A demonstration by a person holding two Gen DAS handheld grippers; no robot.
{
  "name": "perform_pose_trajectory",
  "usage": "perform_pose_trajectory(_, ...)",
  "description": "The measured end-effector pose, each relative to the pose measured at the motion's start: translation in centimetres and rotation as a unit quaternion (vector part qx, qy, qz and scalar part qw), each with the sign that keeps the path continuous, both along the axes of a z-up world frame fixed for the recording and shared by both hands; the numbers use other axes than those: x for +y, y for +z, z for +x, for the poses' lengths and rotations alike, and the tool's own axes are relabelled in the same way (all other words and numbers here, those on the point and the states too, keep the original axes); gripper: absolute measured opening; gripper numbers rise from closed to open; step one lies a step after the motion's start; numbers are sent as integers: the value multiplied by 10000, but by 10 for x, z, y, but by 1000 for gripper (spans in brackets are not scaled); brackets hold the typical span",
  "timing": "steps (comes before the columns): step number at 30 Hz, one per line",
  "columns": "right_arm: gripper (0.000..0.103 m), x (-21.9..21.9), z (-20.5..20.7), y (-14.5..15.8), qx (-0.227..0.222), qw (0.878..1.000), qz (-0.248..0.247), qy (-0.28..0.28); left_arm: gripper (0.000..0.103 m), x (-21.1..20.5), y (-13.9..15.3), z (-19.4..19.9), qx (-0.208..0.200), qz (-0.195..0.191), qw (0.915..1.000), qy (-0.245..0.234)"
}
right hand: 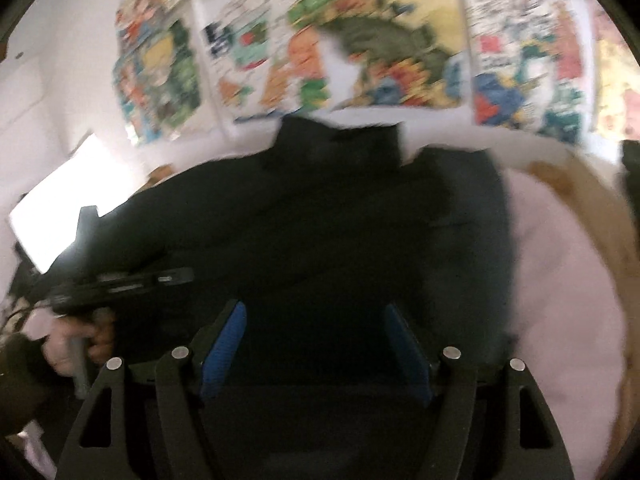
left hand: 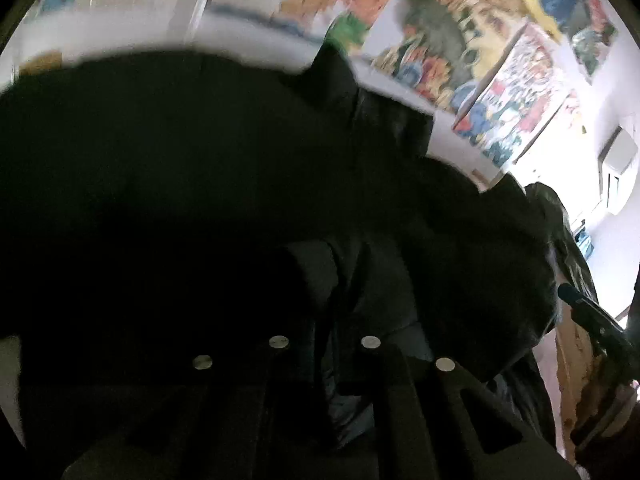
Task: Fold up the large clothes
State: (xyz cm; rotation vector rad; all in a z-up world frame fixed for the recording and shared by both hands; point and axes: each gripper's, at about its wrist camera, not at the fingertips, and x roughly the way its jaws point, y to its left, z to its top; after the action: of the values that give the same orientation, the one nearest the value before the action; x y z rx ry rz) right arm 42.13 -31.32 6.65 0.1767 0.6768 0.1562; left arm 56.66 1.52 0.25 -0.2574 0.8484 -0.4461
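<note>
A large black garment [left hand: 180, 200] fills the left wrist view and lies in a heap on a pale pink surface in the right wrist view [right hand: 360, 220]. My left gripper [left hand: 326, 344] has its jaws close together with a fold of the black fabric between them. My right gripper [right hand: 316, 340] is open, its blue pads [right hand: 224, 344] wide apart just above the near edge of the garment, holding nothing. The left gripper also shows from the side in the right wrist view [right hand: 132, 280], with the person's hand [right hand: 76, 344] on its handle.
The pale pink surface [right hand: 560, 280] extends to the right of the garment, with a tan wooden rim [right hand: 592, 188] behind it. Colourful comic posters [right hand: 360, 40] cover the white wall beyond. The other gripper's dark body [left hand: 592, 320] shows at the right edge of the left wrist view.
</note>
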Motion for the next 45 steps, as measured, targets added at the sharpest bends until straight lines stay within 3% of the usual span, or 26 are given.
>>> perform_pose_trajectory(3, 82, -27, -5, 3, -276, 9977, -197, -595, 2, 2, 31, -11, -724, 401, 9961, 304)
perform_pose_trajectory(6, 82, -47, -2, 0, -277, 9945, -259, -972, 2, 13, 57, -17, -1336, 714, 9858, 717)
perform_pose_trajectory(9, 82, -56, 10, -5, -343, 9904, -438, -1269, 2, 26, 63, -11, -1545, 968, 9786, 952)
perform_pose_trajectory(11, 82, -59, 21, -12, -295, 9912, -426, -1219, 2, 30, 51, 0, -1461, 1256, 9760, 1019)
perform_pose_trajectory(15, 49, -50, 60, -39, 205, 9954, -502, -784, 2, 26, 17, 19, -1113, 1832, 9716, 1000)
perform_pose_trajectory(17, 41, -45, 74, -54, 381, 9947, -608, -738, 2, 25, -7, 26, -870, 2080, 9694, 975)
perform_pose_trajectory(21, 40, -45, 97, -91, 879, 9916, -680, -659, 4, 34, -31, 35, -612, 2117, 9706, 969)
perform_pose_trajectory(26, 40, -40, 109, -113, 1043, 9893, -821, -599, 6, 36, -48, 39, -423, 2223, 9692, 968)
perform_pose_trajectory(29, 40, -38, 111, -120, 1062, 9880, -933, -622, 10, 40, -47, 39, -359, 2000, 9746, 938)
perform_pose_trajectory(32, 41, -35, 105, -116, 935, 9876, -1048, -695, 17, 58, -38, 29, -347, 1311, 9858, 989)
perform_pose_trajectory(34, 44, -31, 101, -110, 867, 9862, -1218, -712, 25, 66, -30, 22, -313, 1022, 9886, 1059)
perform_pose_trajectory(36, 59, -27, 98, -101, 821, 9851, -1333, -711, 48, 74, -18, 6, -346, 685, 9912, 1077)
perform_pose_trajectory(37, 63, -24, 95, -96, 788, 9852, -1351, -703, 54, 78, -10, -7, -451, 548, 9910, 1134)
perform_pose_trajectory(39, 71, -18, 93, -82, 715, 9873, -1243, -685, 85, 80, 7, -31, -656, 451, 9878, 1339)
perform_pose_trajectory(40, 71, -13, 90, -74, 653, 9886, -1173, -681, 91, 84, 15, -48, -781, 462, 9841, 1528)
perform_pose_trajectory(43, 74, 12, 82, -47, 374, 9932, -997, -477, 94, 108, 31, -88, -861, 411, 9758, 1967)
perform_pose_trajectory(45, 77, 40, 79, -31, 207, 9953, -918, -235, 94, 127, 41, -115, -844, 428, 9638, 2491)
